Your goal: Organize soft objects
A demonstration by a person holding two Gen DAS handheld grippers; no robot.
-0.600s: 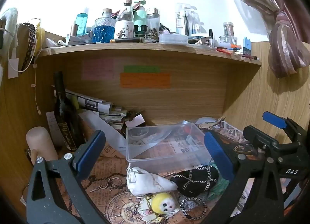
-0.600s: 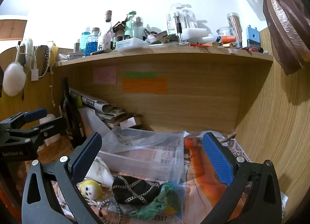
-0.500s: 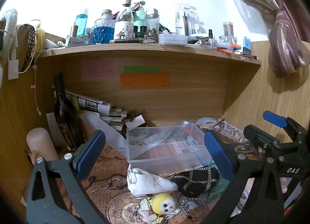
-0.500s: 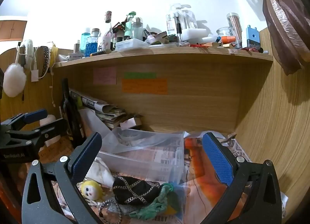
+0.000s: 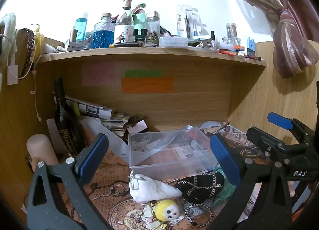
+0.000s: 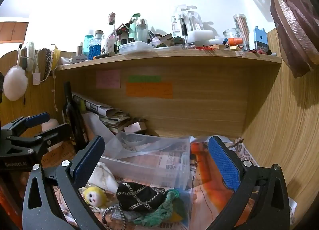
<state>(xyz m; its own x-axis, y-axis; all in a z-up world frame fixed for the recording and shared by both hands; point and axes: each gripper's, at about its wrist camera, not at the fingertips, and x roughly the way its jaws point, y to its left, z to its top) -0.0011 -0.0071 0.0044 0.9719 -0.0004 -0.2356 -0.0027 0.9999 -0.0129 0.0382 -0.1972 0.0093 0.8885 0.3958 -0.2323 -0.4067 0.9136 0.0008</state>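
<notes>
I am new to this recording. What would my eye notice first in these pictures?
Probably the yellow doll head at the front, beside a white drawstring pouch and a black chained pouch. Behind them stands a clear plastic box, under a wooden shelf crowded with bottles.

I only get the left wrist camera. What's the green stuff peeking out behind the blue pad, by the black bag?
Observer: The right wrist camera shows a crumpled green cloth touching the black chain pouch.
Operator: What's on the far side of the see-through box?
Observer: An orange printed sheet lies flat beside the clear box.
Operator: And the white fuzzy thing at my edge?
Observer: It's a round white pompom hanging against the side wall.
</notes>
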